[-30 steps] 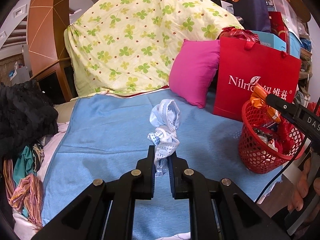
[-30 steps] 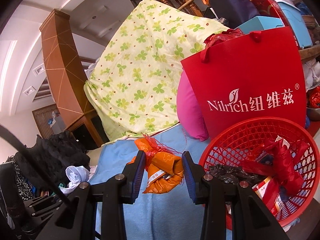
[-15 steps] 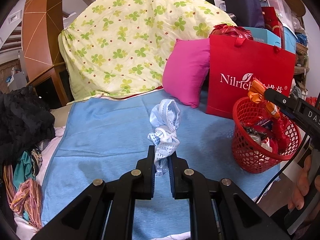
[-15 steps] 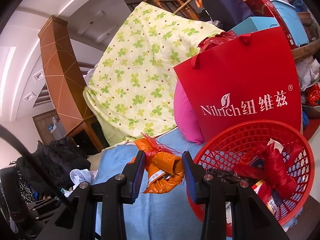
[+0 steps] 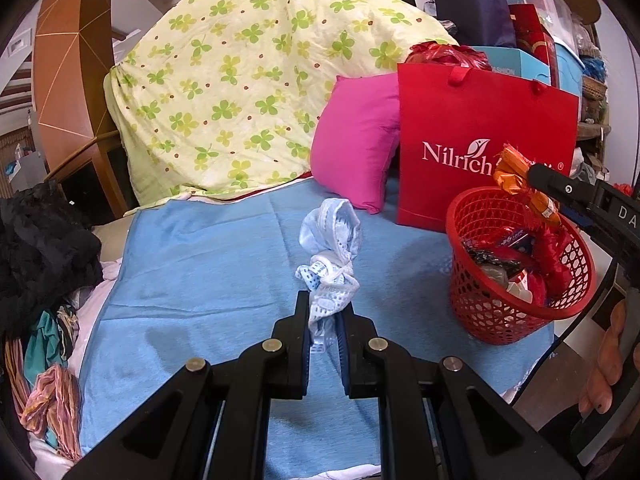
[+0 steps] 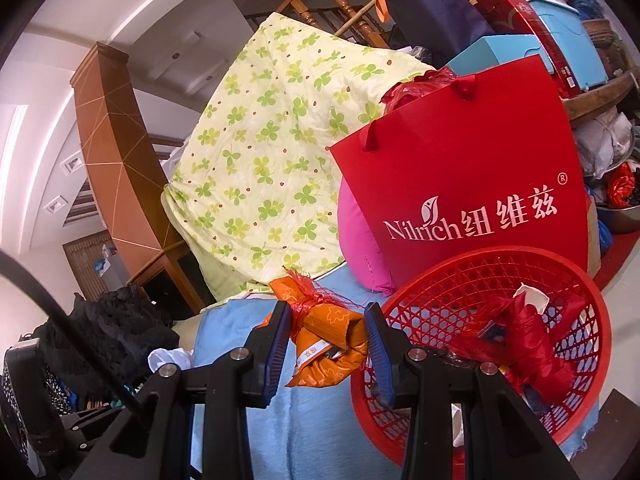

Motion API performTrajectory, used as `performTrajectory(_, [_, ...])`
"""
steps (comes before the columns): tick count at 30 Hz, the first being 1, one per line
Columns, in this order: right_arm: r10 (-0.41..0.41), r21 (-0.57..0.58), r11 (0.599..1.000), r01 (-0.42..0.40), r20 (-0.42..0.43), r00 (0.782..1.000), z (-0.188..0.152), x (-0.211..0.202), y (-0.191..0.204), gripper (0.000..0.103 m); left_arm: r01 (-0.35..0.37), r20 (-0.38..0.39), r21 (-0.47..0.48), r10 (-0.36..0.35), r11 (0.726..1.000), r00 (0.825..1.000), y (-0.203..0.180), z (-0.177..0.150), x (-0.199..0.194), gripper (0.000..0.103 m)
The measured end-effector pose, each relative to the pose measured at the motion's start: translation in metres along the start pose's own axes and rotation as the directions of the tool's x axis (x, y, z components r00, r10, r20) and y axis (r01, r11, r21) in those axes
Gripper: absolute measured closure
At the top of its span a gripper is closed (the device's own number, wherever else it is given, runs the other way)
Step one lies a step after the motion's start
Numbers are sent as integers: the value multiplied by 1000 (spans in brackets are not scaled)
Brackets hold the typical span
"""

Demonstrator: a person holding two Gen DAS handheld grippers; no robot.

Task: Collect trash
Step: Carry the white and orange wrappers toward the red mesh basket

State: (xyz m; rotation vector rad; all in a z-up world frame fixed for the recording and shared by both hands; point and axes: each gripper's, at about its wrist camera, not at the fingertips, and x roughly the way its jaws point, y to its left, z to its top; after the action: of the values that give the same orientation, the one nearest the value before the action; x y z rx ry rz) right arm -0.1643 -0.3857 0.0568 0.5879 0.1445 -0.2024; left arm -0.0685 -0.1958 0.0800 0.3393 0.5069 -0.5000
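Note:
My left gripper (image 5: 324, 312) is shut on a knotted white-and-blue mesh bag (image 5: 330, 248), held up over the blue blanket (image 5: 200, 264). My right gripper (image 6: 326, 330) is shut on an orange wrapper tied with red netting (image 6: 324, 332), held just left of the rim of the red plastic basket (image 6: 568, 280). In the left wrist view the right gripper (image 5: 532, 182) holds the orange wrapper (image 5: 520, 172) above the far rim of the basket (image 5: 496, 312). The basket holds several red and dark wrappers.
A red Nilrich paper bag (image 5: 480, 136) and a pink pillow (image 5: 356, 136) stand behind the basket. A clover-print quilt (image 5: 248, 80) rises at the back. Black and coloured clothes (image 5: 40, 248) pile at the left. The blanket's edge lies right of the basket.
The right gripper with the orange wrapper has moved closer over the basket rim. The left gripper has shifted slightly, still holding the mesh bag.

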Motion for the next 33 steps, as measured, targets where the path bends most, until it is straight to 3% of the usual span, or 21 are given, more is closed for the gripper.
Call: performTrajectory(33, [-41, 42, 998, 39, 42, 998, 14, -24, -36, 62, 49, -1, 83, -49, 995, 999, -49, 12, 7, 90])
